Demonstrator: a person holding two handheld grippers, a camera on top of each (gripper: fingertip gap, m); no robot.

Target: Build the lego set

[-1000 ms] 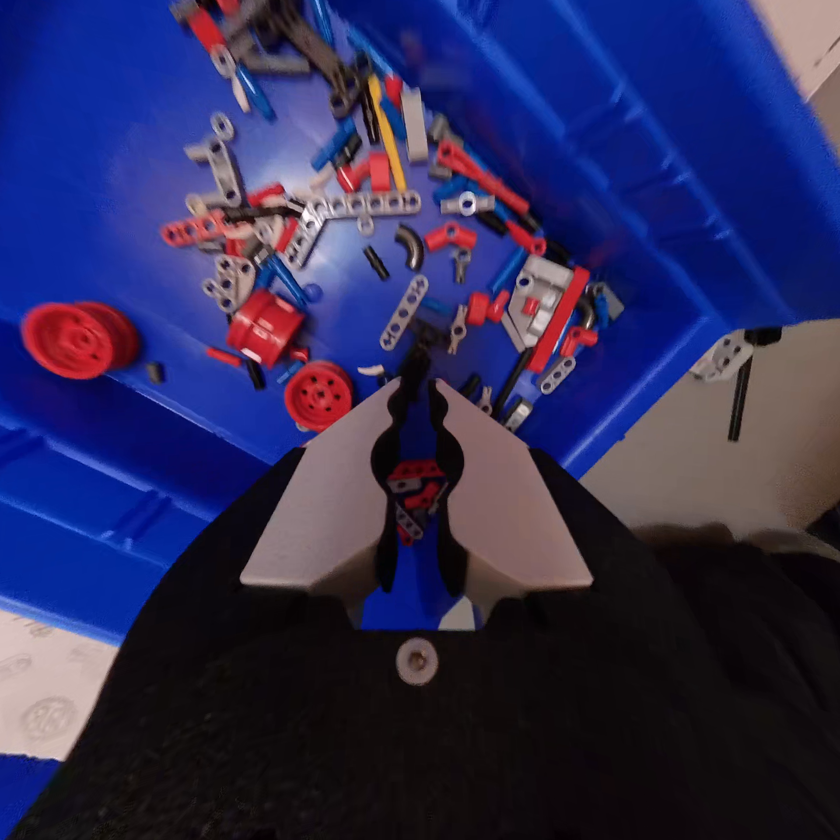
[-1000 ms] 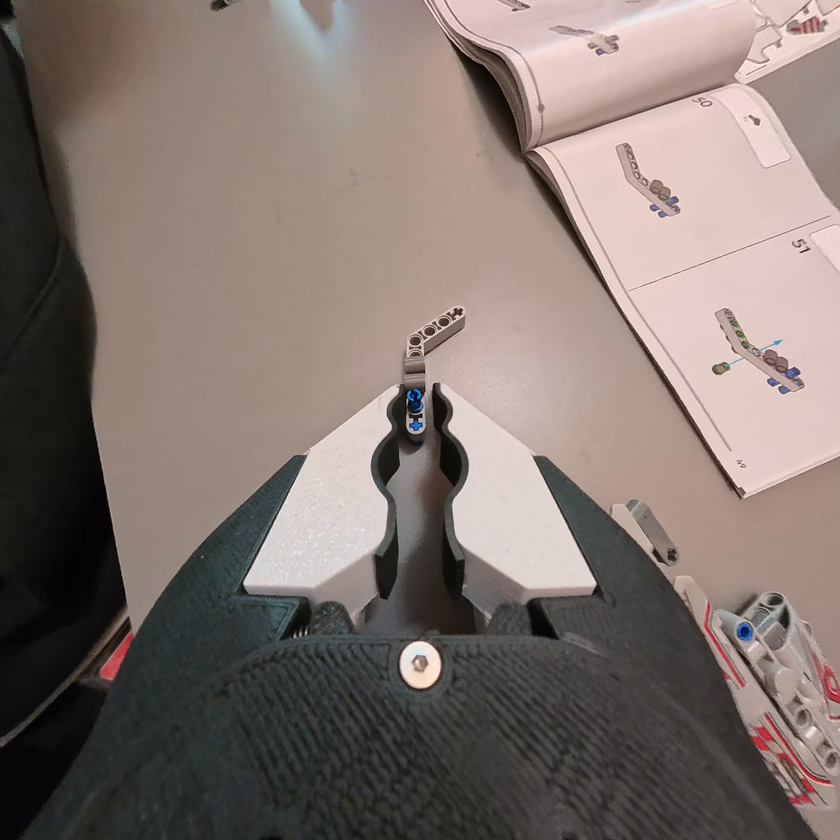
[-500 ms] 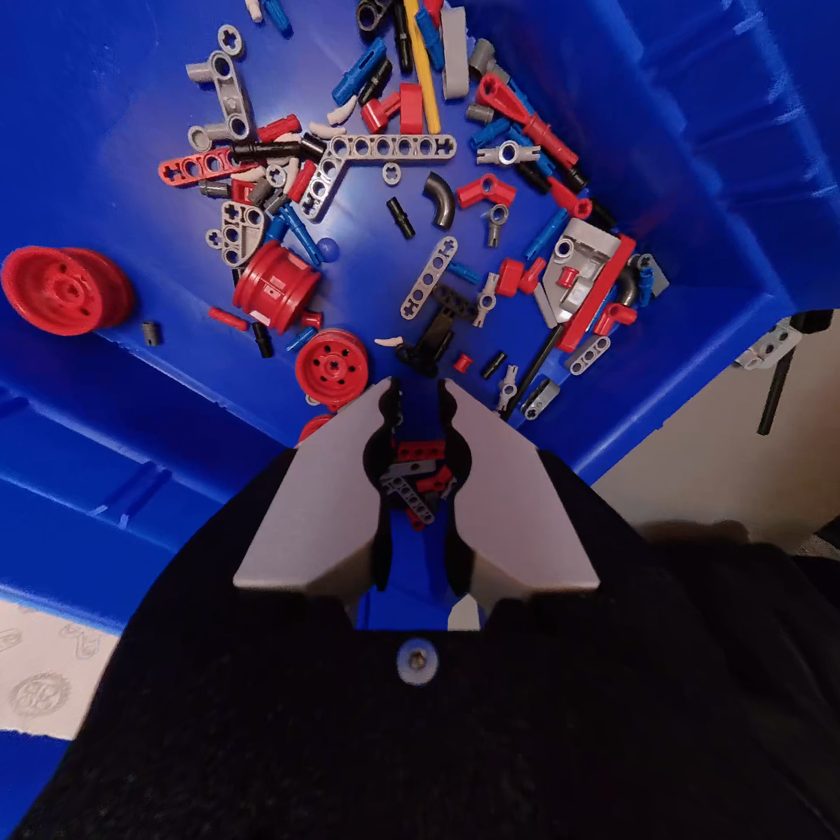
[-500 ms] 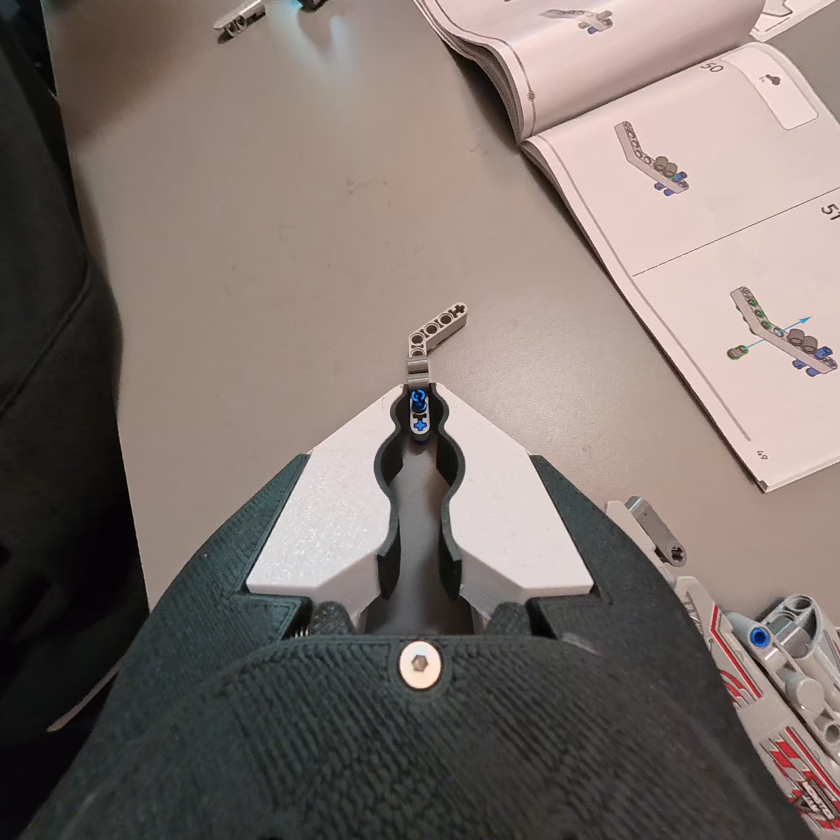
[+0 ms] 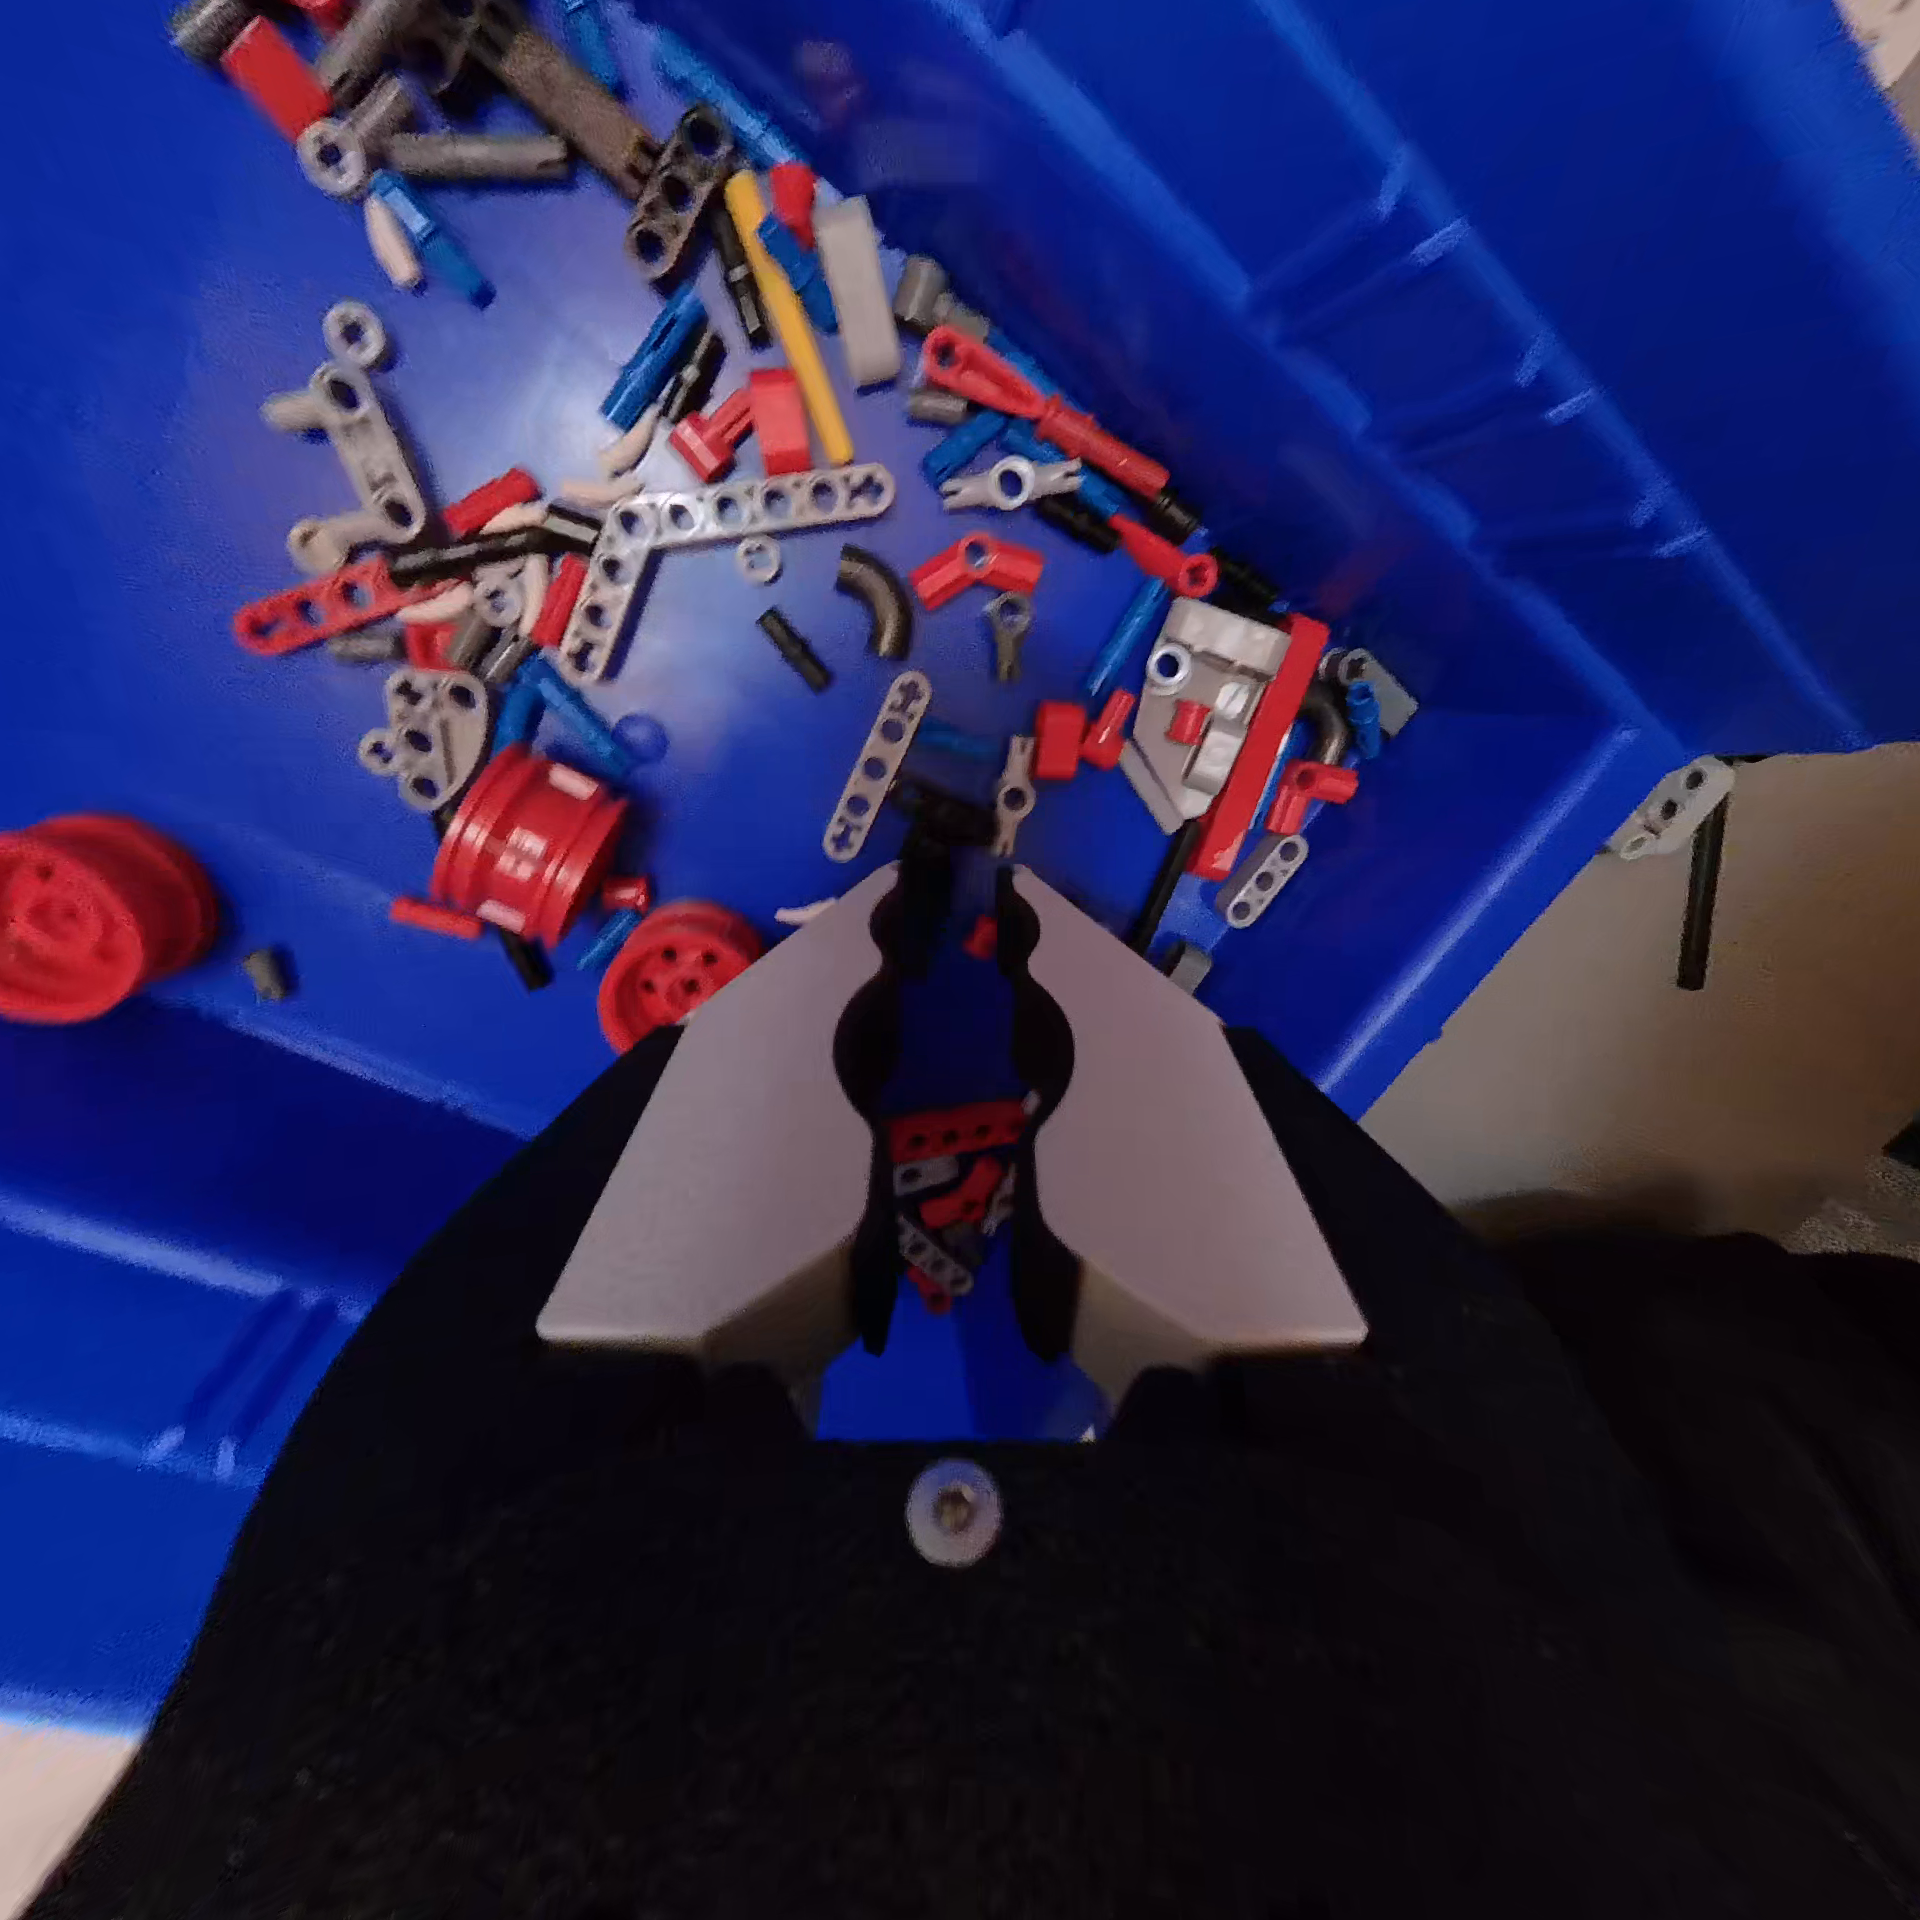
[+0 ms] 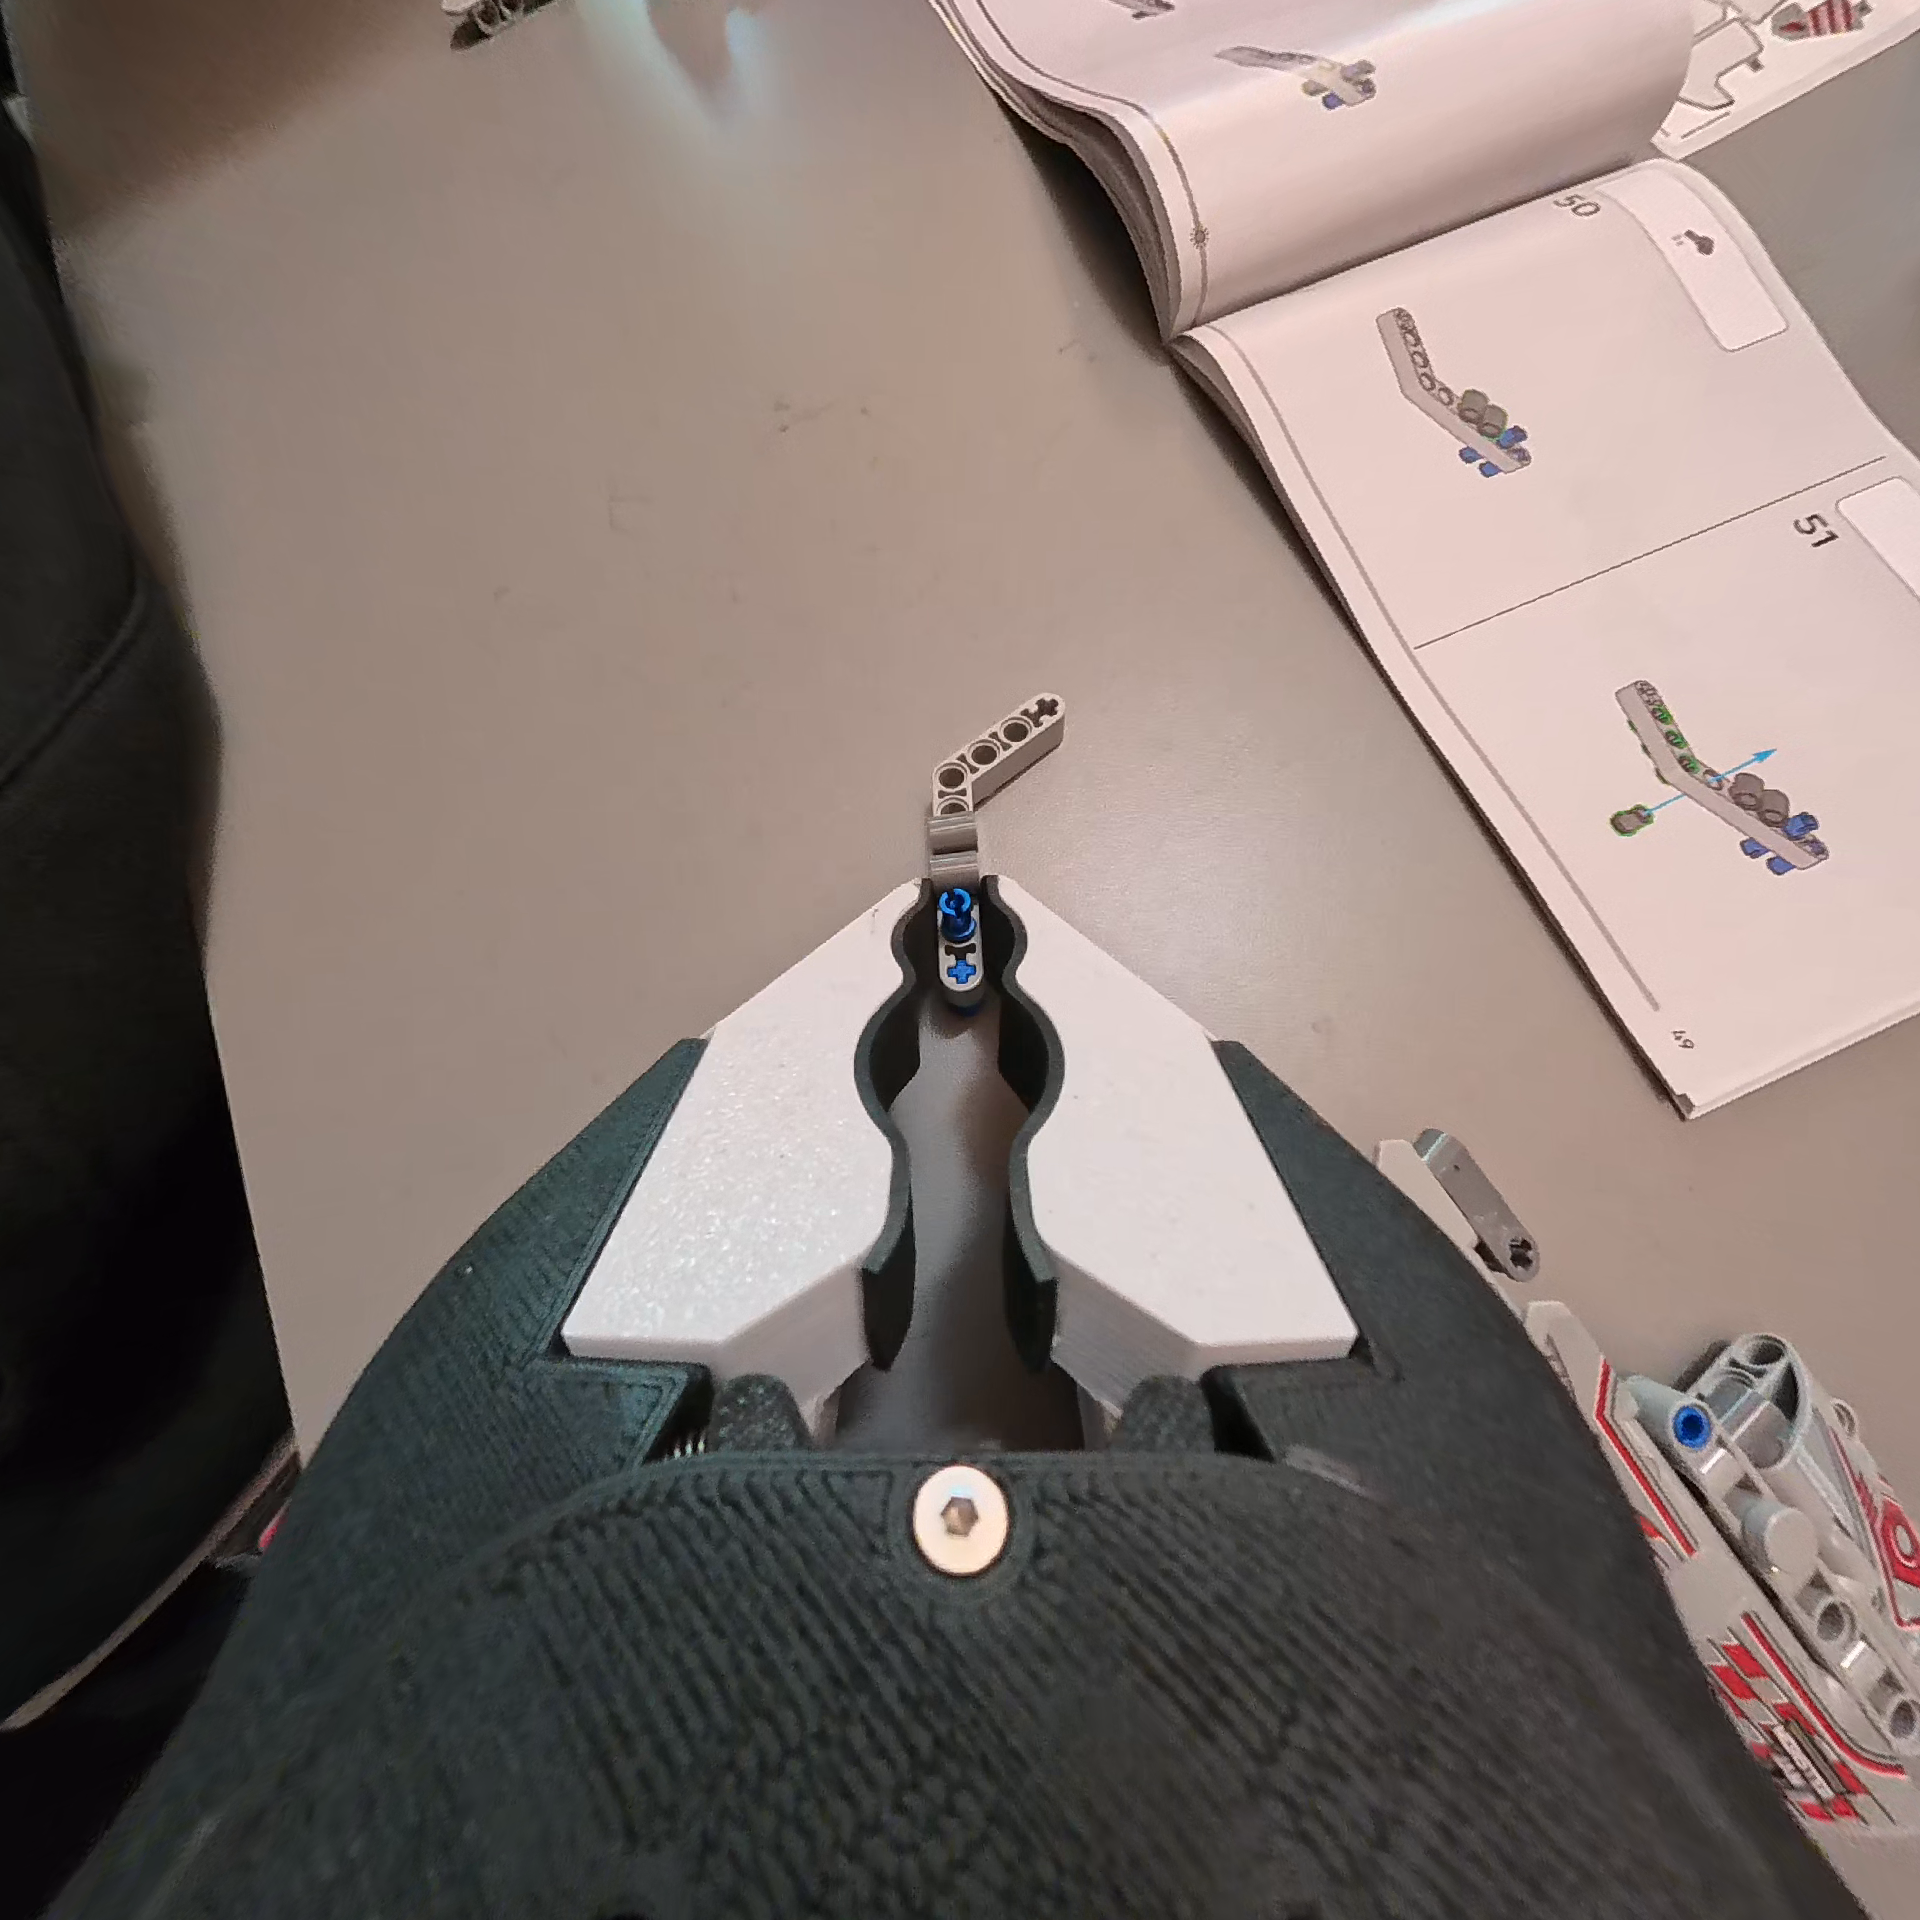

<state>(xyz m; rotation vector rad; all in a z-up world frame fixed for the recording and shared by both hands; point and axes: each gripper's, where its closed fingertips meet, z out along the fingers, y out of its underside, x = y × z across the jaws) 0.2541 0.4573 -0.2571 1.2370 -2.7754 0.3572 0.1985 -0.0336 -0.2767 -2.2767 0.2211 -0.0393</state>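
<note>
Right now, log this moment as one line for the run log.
left gripper: open over blue bin of loose parts | right gripper: shut on bent grey beam above table | manual: open

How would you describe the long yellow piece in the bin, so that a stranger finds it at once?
Look in the blue bin, at the far end of the heap of loose parts, above the bent grey beam. There a thin yellow axle lies slanted, between a black beam with holes and a plain grey block. It is the only yellow piece in the bin.

bin: far parts blurred | model: cut off by right edge | booklet: partly out of frame
</note>
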